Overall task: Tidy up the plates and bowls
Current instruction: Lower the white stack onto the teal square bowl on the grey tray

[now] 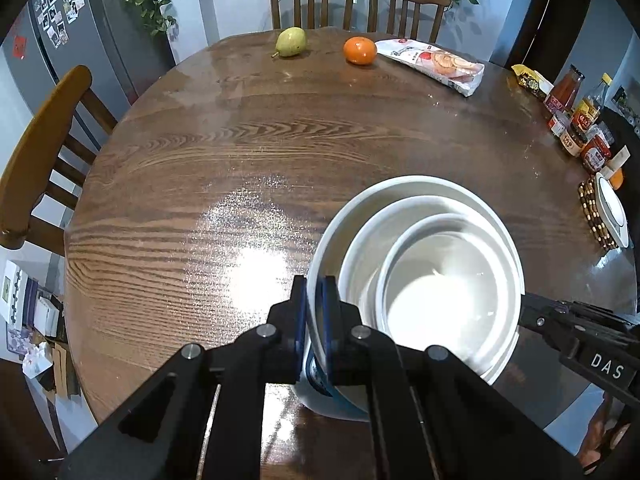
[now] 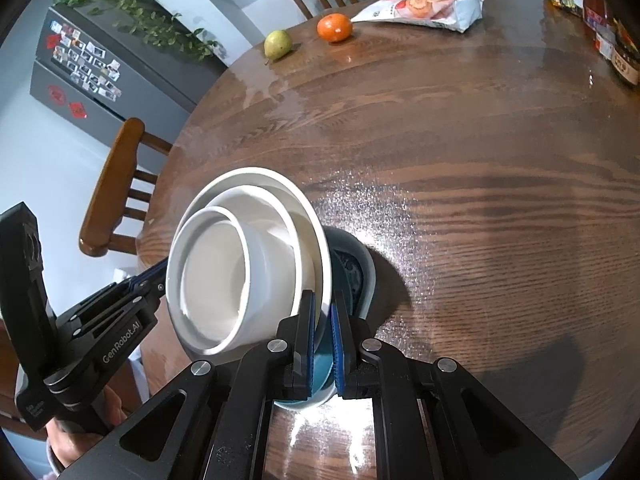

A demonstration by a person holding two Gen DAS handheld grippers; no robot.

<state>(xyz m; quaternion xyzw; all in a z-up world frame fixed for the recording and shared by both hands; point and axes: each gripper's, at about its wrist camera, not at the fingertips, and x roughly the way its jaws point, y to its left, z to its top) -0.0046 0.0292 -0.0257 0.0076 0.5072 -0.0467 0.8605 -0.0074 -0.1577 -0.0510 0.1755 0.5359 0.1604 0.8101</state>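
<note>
Three white bowls are nested, smallest bowl (image 1: 436,300) innermost. My left gripper (image 1: 314,284) is shut on the left rim of the largest white bowl (image 1: 332,256). My right gripper (image 2: 323,300) is shut on the opposite rim of that largest bowl (image 2: 308,240). Each gripper also shows in the other's view: the right gripper (image 1: 532,312) at the stack's right side, the left gripper (image 2: 158,276) at its left. Under the tilted stack lies a teal dish (image 2: 352,268) with a white outside (image 1: 320,404), on the wooden table (image 1: 240,160). Whether the stack rests on the dish I cannot tell.
At the table's far side lie a pear (image 1: 291,41), an orange (image 1: 360,51) and a snack bag (image 1: 436,64). Jars and bottles (image 1: 580,120) line the right edge, beside a white plate (image 1: 612,212) on a beaded mat. Wooden chairs (image 1: 40,152) ring the table.
</note>
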